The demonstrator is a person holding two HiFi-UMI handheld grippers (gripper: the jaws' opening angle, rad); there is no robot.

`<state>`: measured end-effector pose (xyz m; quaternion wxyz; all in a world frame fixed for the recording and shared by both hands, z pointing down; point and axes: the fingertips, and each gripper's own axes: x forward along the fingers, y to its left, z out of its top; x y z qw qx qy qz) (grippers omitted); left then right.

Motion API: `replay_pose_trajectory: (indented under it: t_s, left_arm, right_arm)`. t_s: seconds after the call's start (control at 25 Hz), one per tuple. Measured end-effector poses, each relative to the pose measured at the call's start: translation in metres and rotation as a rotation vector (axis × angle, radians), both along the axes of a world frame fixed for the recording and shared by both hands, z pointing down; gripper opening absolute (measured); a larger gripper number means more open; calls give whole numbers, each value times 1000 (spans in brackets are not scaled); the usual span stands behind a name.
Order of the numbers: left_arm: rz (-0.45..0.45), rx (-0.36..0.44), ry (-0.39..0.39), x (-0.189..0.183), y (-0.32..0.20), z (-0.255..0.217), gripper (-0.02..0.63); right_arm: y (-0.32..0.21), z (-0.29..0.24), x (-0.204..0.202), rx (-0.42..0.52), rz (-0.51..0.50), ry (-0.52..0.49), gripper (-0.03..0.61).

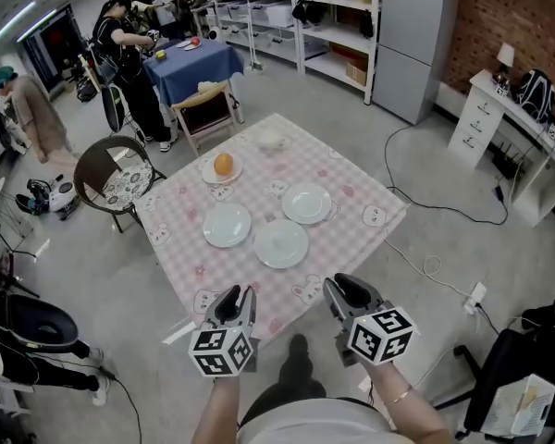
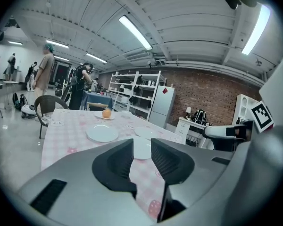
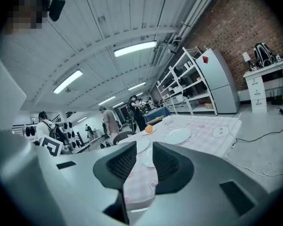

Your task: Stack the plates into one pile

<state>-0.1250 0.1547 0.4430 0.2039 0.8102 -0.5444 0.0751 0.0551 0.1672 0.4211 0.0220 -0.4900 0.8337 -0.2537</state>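
Three empty white plates lie on the pink checked table (image 1: 351,188): a left plate (image 1: 227,224), a near plate (image 1: 281,243) and a right plate (image 1: 307,203). Behind them a fourth plate (image 1: 220,172) carries an orange (image 1: 223,164). My left gripper (image 1: 241,296) and right gripper (image 1: 338,289) hover side by side over the table's near corner, short of the plates. Both are open with nothing between the jaws. In the left gripper view the near plate (image 2: 142,149) shows through the gap of the left gripper (image 2: 142,155). In the right gripper view a plate (image 3: 149,158) shows between the jaws of the right gripper (image 3: 144,160).
A small white dish (image 1: 271,140) sits near the table's far corner. A round chair (image 1: 116,169) stands at the table's left. Behind it are a blue-covered table (image 1: 192,63) and people. A cable (image 1: 435,206) runs over the floor on the right, by a white desk (image 1: 499,123).
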Motion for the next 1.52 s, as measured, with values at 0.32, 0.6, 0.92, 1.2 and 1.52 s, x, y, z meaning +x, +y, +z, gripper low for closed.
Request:
replay_pose_trajectory:
  t_s: [0.32, 0.6, 0.92, 1.2, 1.52]
  left_arm:
    - [3, -40, 22, -18, -74, 21, 154]
    - [16, -71, 23, -25, -119, 33, 160]
    - [38, -124, 32, -22, -144, 53, 164]
    - [14, -199, 17, -14, -161, 73, 164]
    - [-28, -270, -24, -6, -182, 104, 164]
  right_arm:
    - [-77, 18, -17, -45, 14, 31, 121]
    - [-121, 33, -25, -89, 25, 70, 123]
    - [-145, 53, -29, -138, 30, 100, 124]
    - [-164, 59, -21, -166, 14, 102, 124]
    - [-195, 72, -11, -182, -26, 107, 124]
